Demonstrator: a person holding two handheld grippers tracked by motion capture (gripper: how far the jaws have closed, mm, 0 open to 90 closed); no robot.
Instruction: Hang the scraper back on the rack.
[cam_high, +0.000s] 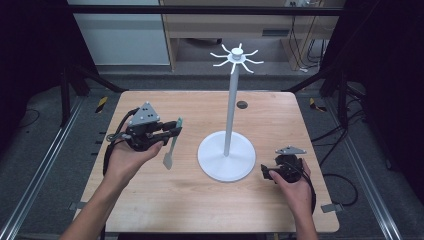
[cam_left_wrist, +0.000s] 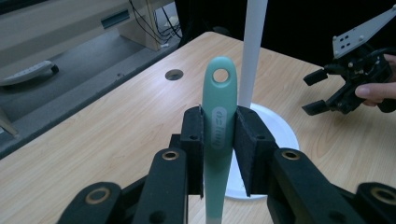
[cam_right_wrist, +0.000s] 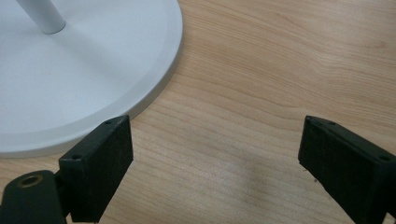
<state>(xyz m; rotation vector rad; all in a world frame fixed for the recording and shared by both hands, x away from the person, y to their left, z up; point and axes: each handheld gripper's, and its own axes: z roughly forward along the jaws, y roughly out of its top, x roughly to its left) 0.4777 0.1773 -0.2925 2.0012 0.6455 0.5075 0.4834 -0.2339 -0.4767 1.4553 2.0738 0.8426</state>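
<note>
A white stand (cam_high: 229, 100) with hook arms at its top (cam_high: 236, 56) rises from a round base (cam_high: 215, 165) in the middle of the table. My left gripper (cam_high: 176, 127) is shut on a mint-green utensil (cam_high: 172, 145) near the handle's hole end; its blade hangs down above the wood. In the left gripper view the handle (cam_left_wrist: 219, 107) stands upright between the pads (cam_left_wrist: 194, 140), hole at top, with the pole (cam_left_wrist: 252, 51) behind. My right gripper (cam_high: 265, 173) rests low beside the base's right edge, open; its jaws frame bare wood and the base rim (cam_right_wrist: 154, 88).
The wooden table (cam_high: 150, 200) has a small round hole (cam_high: 242, 104) at its far edge. Black frame posts stand at both sides. A cabinet and cables lie on the floor beyond. The right gripper (cam_left_wrist: 327, 93) and a hand appear far right in the left gripper view.
</note>
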